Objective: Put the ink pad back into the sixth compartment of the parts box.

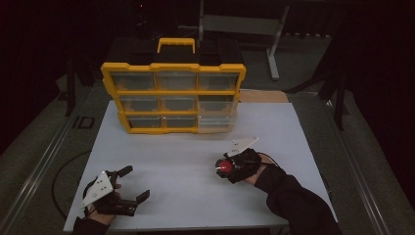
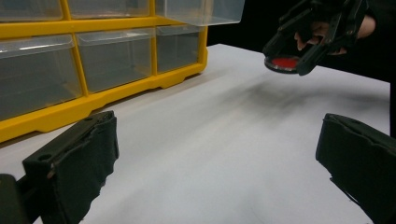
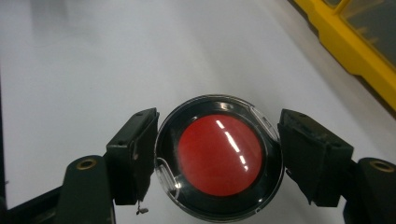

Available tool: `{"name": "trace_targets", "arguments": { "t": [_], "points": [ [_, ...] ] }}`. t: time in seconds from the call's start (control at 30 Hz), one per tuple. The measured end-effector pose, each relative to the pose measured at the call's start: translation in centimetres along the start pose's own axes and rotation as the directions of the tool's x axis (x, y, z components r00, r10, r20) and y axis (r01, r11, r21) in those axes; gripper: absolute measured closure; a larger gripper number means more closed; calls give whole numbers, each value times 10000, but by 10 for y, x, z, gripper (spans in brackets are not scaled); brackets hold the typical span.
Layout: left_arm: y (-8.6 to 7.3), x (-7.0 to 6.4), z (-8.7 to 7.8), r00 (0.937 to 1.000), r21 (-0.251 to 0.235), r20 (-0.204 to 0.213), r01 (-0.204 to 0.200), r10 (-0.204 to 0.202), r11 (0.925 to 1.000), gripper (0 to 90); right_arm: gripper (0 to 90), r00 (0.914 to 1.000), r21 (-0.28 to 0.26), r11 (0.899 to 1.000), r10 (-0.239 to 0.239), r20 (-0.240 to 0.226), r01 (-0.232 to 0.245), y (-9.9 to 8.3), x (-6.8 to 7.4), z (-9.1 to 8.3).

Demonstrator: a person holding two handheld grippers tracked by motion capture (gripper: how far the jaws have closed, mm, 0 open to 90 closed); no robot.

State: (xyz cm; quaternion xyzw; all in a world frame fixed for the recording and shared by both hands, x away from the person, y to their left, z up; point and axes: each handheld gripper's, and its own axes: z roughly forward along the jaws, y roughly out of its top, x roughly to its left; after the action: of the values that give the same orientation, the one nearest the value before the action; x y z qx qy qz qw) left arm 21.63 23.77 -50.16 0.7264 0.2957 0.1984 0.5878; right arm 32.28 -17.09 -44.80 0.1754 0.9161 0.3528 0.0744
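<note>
my left gripper [image 1: 129, 186]: black two-jaw frame, grey three-cornered plate on top | my right gripper [image 1: 226, 166]: black frame, pale three-cornered plate, thin black cable trailing | jaws: matte black blocky pads, frayed edges, round brass-ringed screw holes at the base | sleeves: long, black

Dim room, black surroundings; only the white table [image 1: 195, 161] catches light. Glare streaks the red disc [image 3: 219, 154] toward 1 o'clock; near jaws blur.
</note>
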Motion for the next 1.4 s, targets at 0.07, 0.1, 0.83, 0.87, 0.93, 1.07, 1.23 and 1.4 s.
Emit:
{"name": "trace_targets", "arguments": {
  "t": [0.07, 0.1, 0.83, 0.87, 0.93, 1.07, 1.23, 1.4],
  "points": [
    [0, 0, 0, 10000, 13, -12, -6, 6, 10000, 0, 302, 10000, -9, 10000, -1, 10, 1, 2, 0, -4],
    [0, 0, 0, 10000, 0, -19, -1, 1, 10000, 0, 302, 10000, -17, 10000, -9, 15, 9, 3, 0, -6],
    [0, 0, 0, 10000, 30, -29, -23, 23, 10000, 0, 302, 9993, -46, 9993, -376, 83, 376, 30, -5, -45],
    [0, 0, 0, 10000, 29, -22, -19, 19, 10000, 0, 302, 9990, -22, 9991, -425, 109, 425, 32, -6, -46],
    [0, 0, 0, 10000, 31, -19, -19, 19, 10000, 0, 302, 9989, -9, 9990, -439, 165, 439, 34, -7, -48],
    [0, 0, 0, 10000, 38, -23, -18, 18, 10000, 0, 302, 9988, -83, 9990, -442, 203, 443, 40, -11, -53],
    [0, 0, 0, 10000, 26, -43, -52, 52, 10000, 0, 302, 9989, -141, 9992, -380, 288, 384, 47, -16, -58],
    [0, 0, 0, 10000, 22, -22, -29, 29, 10000, 0, 303, 9985, -247, 9991, -342, 425, 352, 55, -22, -62]
  ]
}}
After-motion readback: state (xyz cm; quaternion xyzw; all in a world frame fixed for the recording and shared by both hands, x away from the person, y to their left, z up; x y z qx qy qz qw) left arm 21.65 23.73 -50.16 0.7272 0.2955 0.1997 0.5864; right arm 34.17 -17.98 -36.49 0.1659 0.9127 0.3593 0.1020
